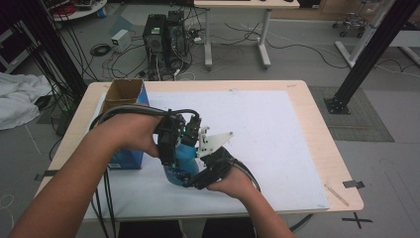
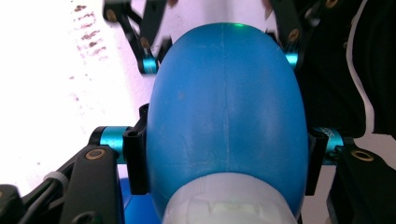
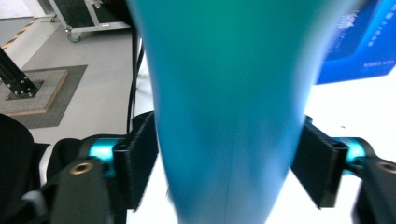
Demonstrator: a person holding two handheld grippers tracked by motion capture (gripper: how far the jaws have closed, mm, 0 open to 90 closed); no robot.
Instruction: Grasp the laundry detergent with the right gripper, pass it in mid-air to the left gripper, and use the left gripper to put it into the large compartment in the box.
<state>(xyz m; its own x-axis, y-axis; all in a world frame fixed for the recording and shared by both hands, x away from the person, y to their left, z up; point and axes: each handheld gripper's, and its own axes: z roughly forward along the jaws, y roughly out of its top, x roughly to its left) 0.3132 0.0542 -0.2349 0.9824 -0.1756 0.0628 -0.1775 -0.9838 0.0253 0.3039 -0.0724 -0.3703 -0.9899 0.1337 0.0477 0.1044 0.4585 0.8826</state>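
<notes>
A white mat (image 1: 277,129) covers most of the counter (image 1: 317,124). A blue box (image 1: 126,99) with an open brown top stands at the left, just beside the left hand (image 1: 133,134). Nothing else lies on the mat. A thin stick (image 1: 337,195) rests at the counter's right corner. Behind the counter, computers (image 1: 163,39) and cables sit on the floor.

A blue bottle (image 1: 184,156) is held up over the middle of the mat, between the two grippers. Its wide round body shows in the left gripper view, with a pale cap end toward that camera. It tilts, with its long side running between the two hands.

The left gripper (image 1: 171,141) has its jaws pressed on the bottle's fat part. The right gripper (image 1: 198,173) has its jaws around the narrower part; the right jaw stands a little off the bottle.
</notes>
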